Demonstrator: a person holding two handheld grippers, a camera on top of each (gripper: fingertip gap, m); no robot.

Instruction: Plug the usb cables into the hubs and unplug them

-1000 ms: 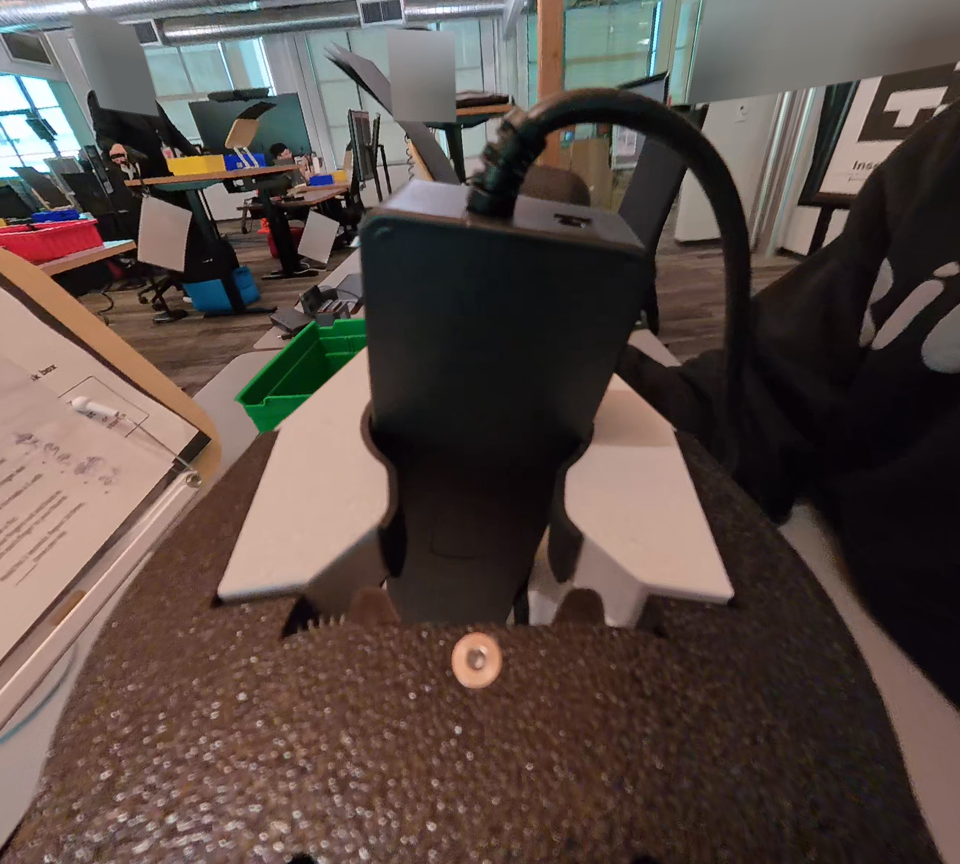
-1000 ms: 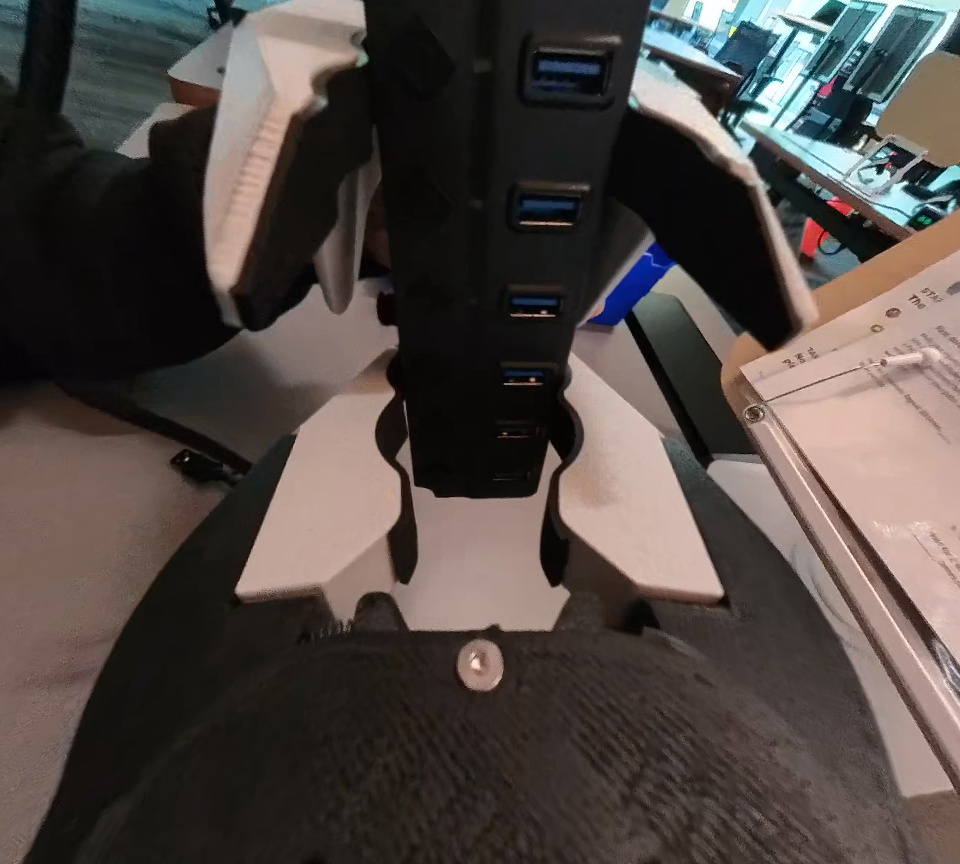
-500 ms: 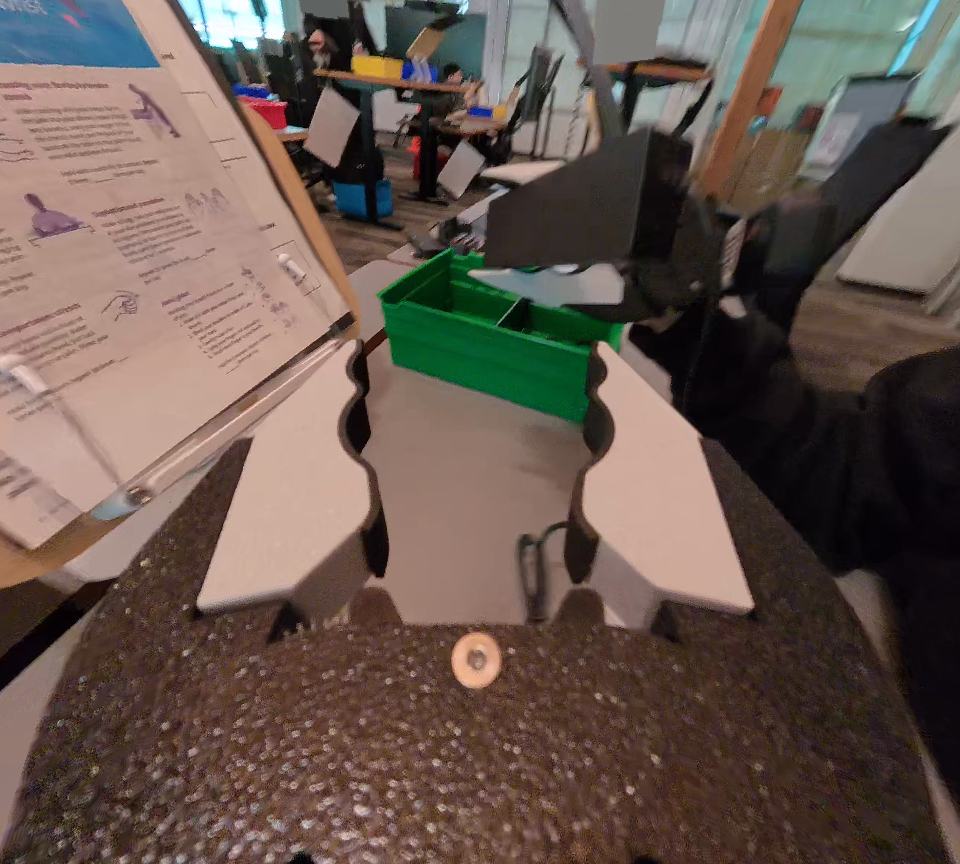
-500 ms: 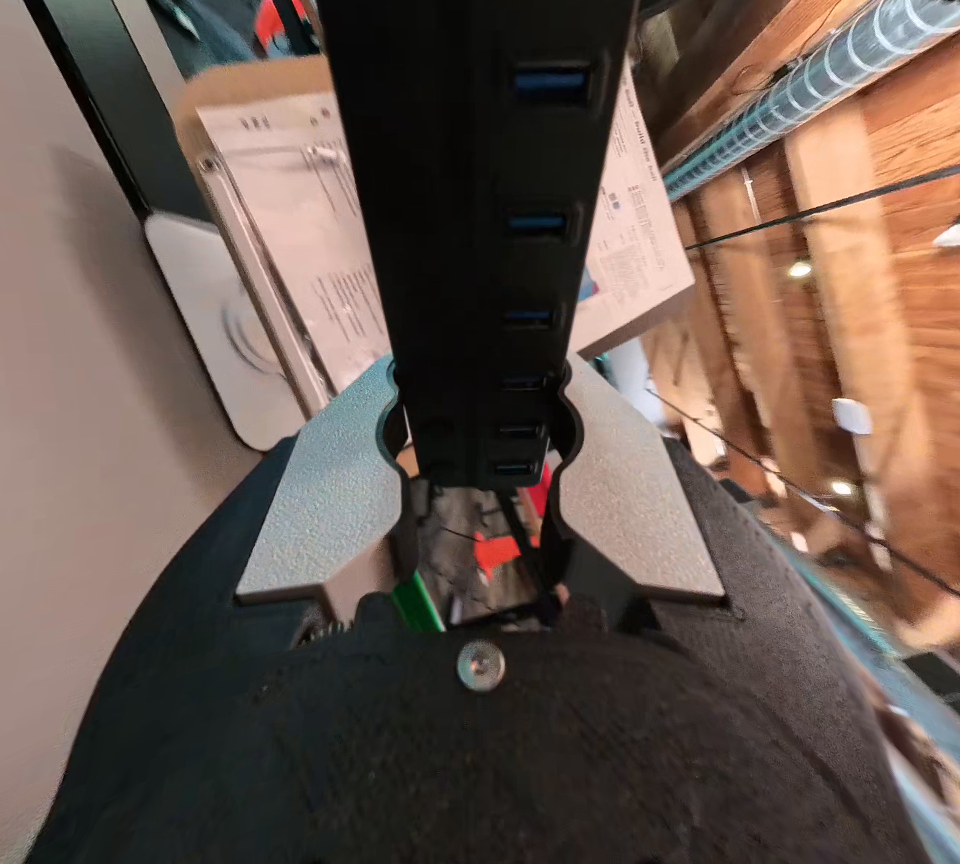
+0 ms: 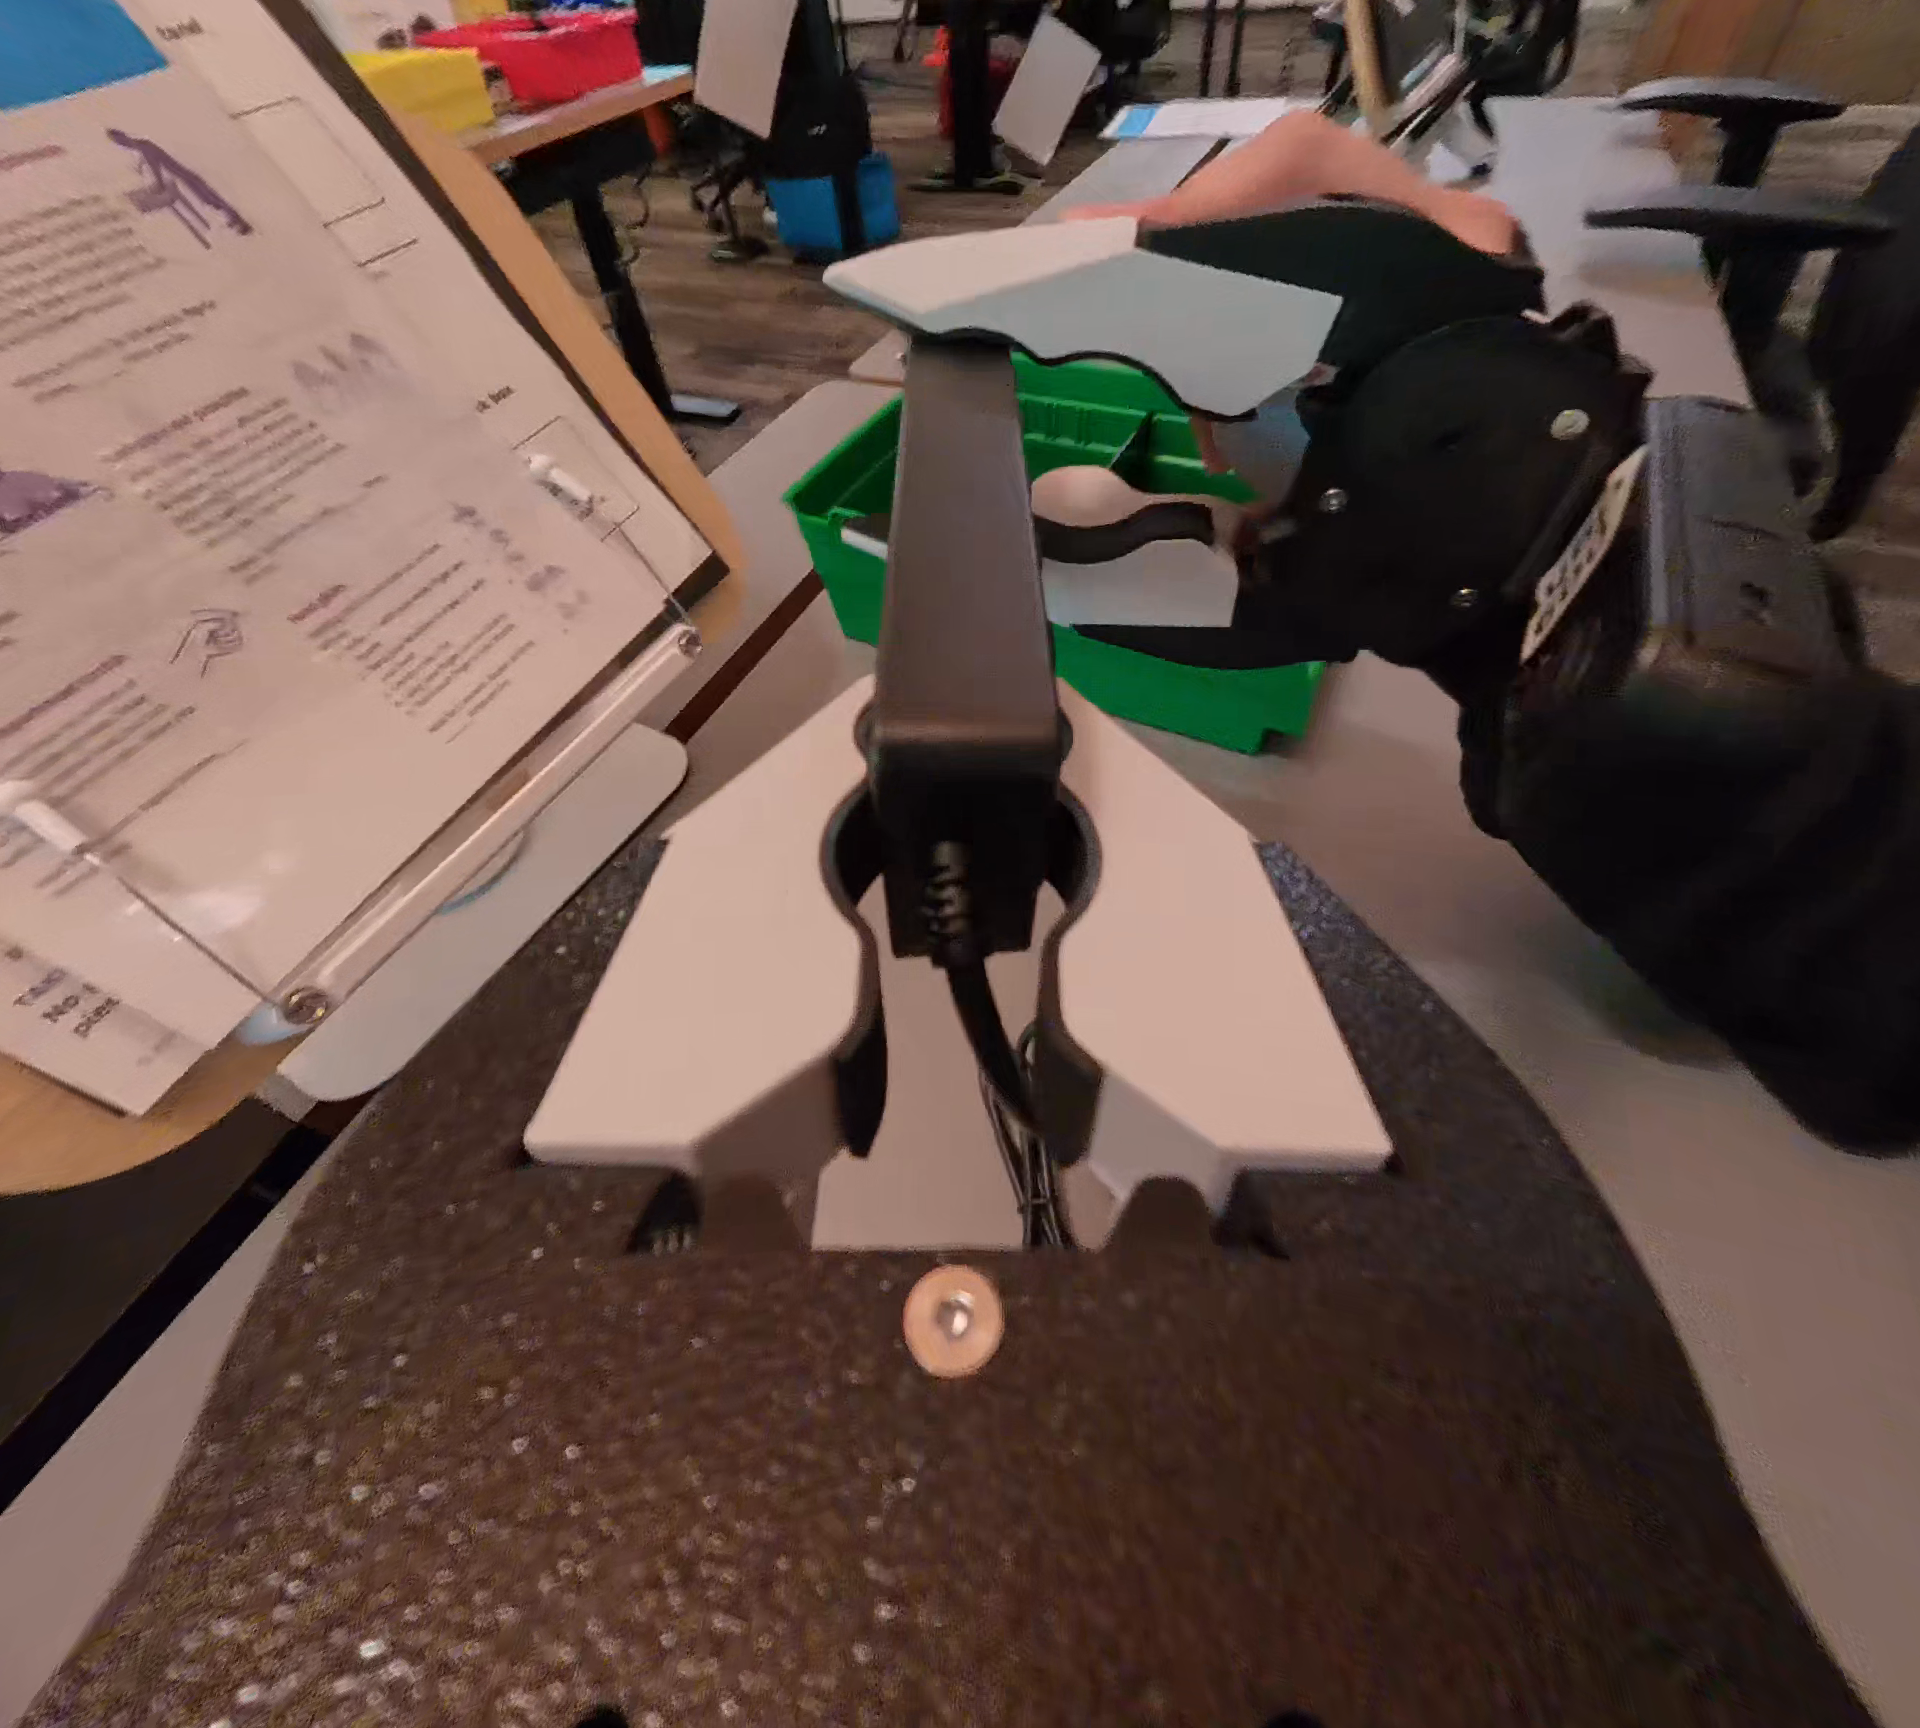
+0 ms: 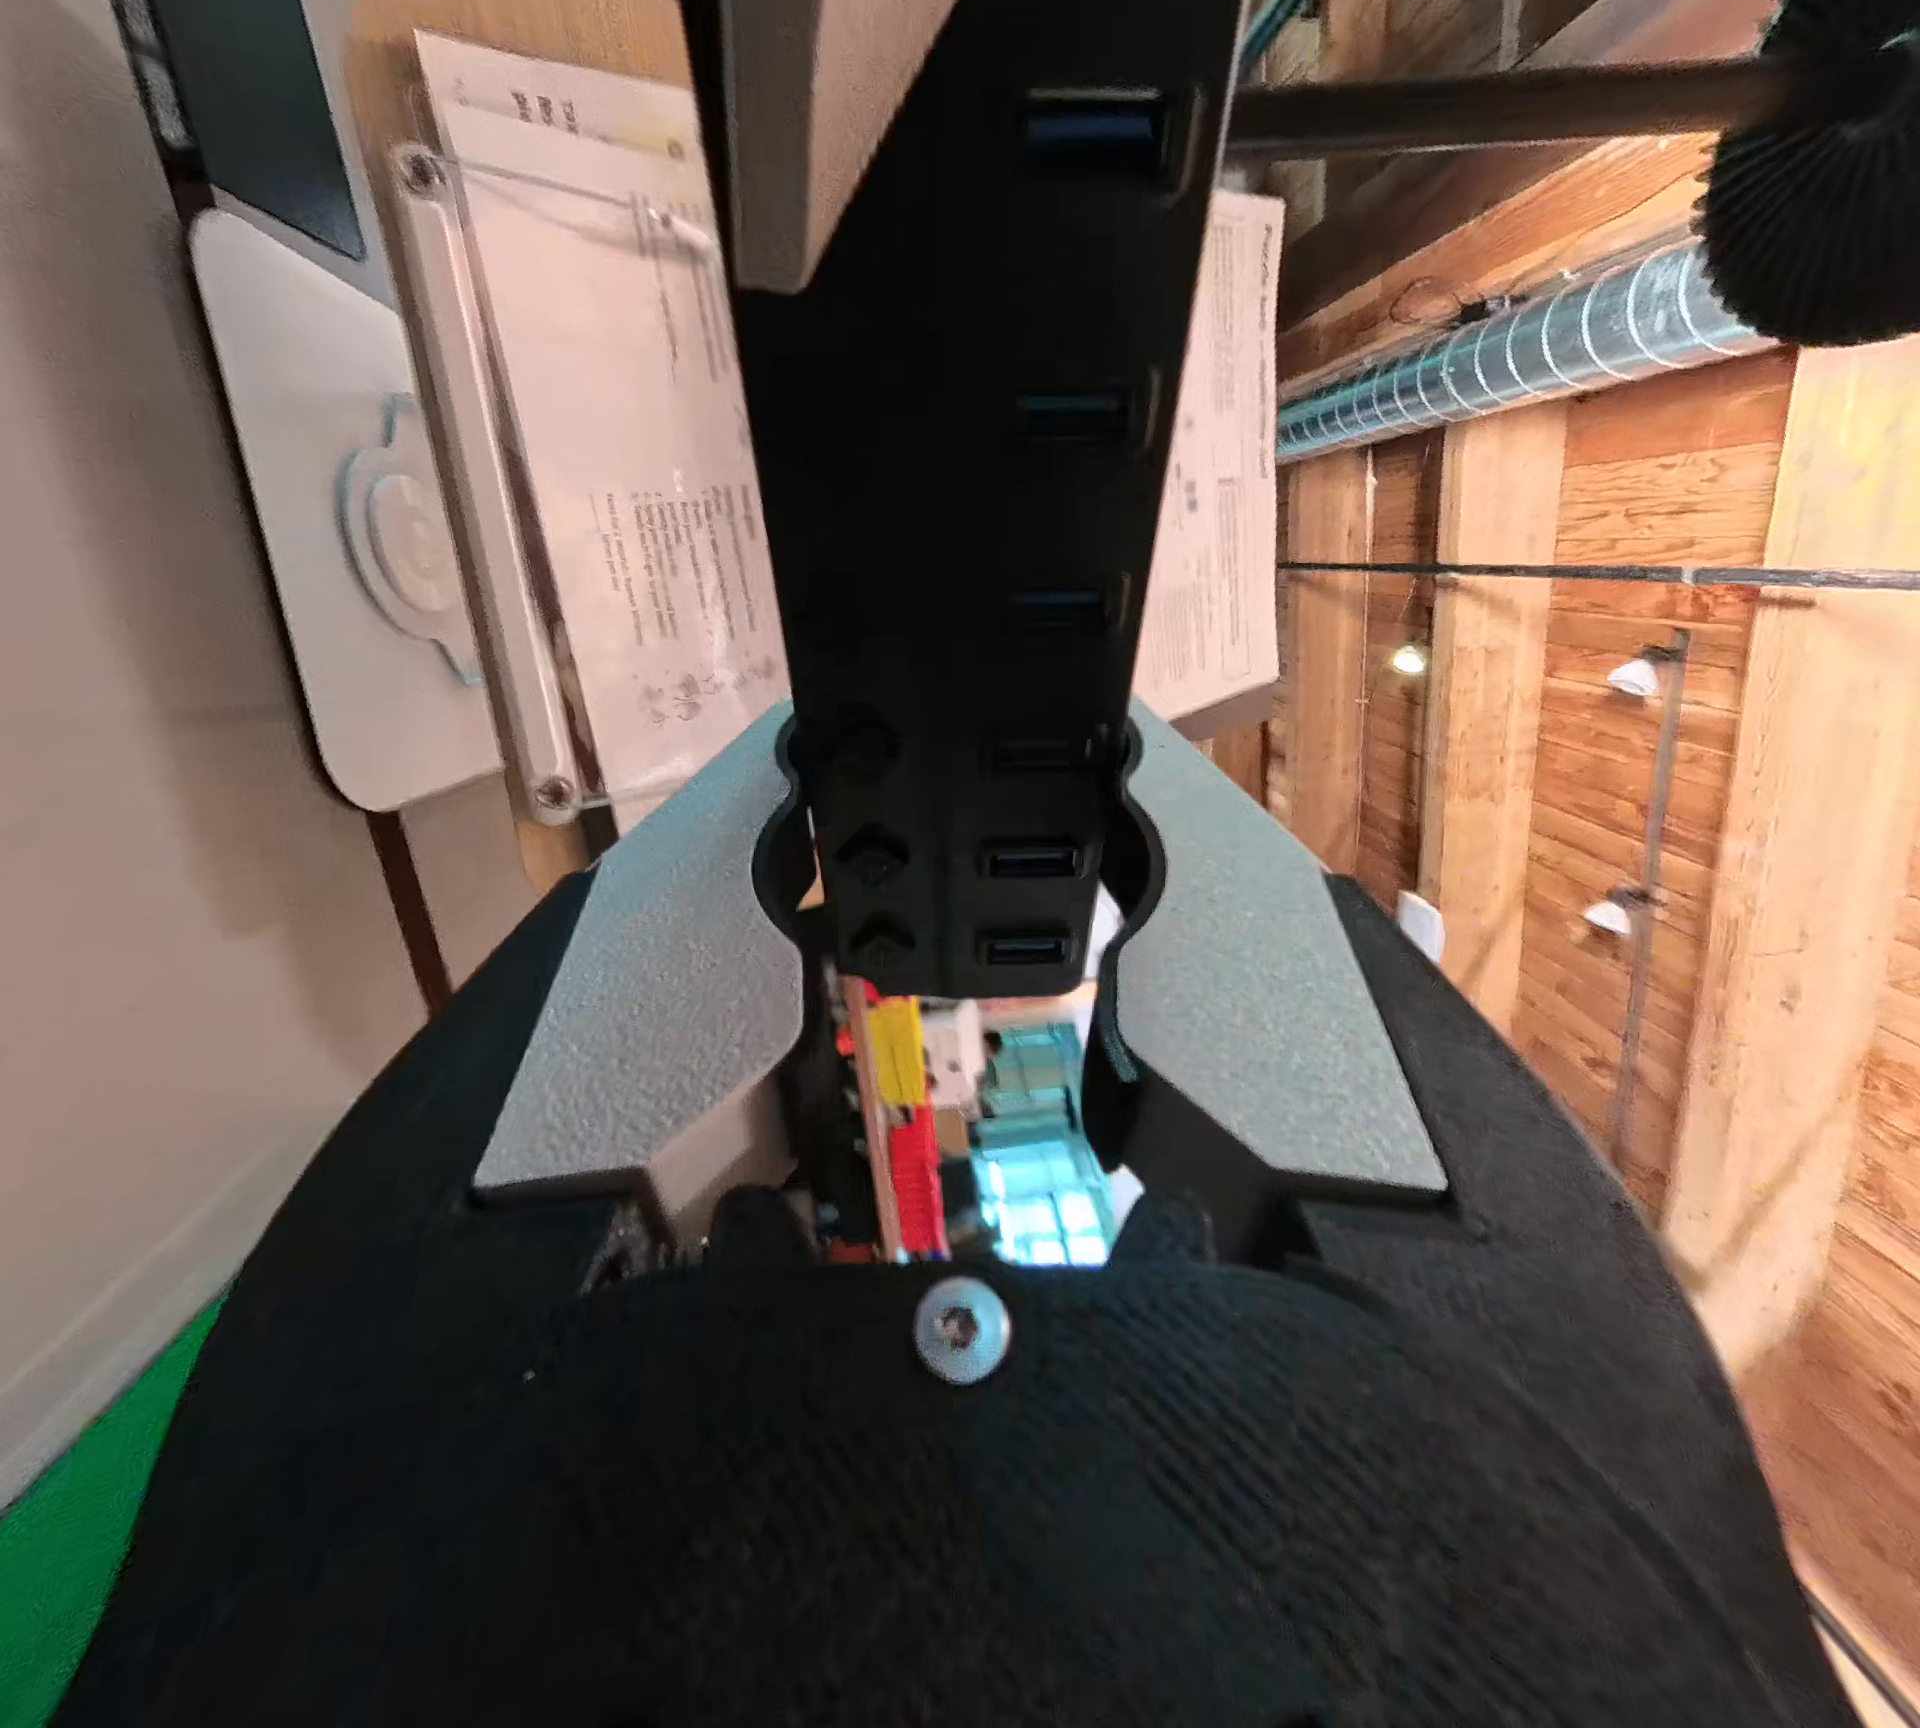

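A long black USB hub [image 5: 961, 556] is held between both grippers above the table. My left gripper [image 5: 966, 712] is shut on its near end, where the black cable [image 5: 982, 1024] comes out and runs down between the fingers. The right gripper's pale upper finger [image 5: 1091, 307] clamps the hub's far end. In the right wrist view my right gripper [image 6: 956, 743] is shut on the hub [image 6: 935, 535], and a row of several empty ports [image 6: 1075, 411] faces the camera. A pale finger [image 6: 831, 68] overlaps the far end. No plug is in view.
A document stand [image 5: 312, 431] with printed sheets stands close on the left, and also shows in the right wrist view [image 6: 582, 431]. A green bin [image 5: 1174, 691] sits on the grey table [image 5: 1455, 1003] behind the hub. A person's dark sleeve [image 5: 1714, 899] lies to the right.
My left gripper let go of the hub, was open and empty half a second ago, and is now shut on its cable end. My right gripper kept its hold and turned the hub over.
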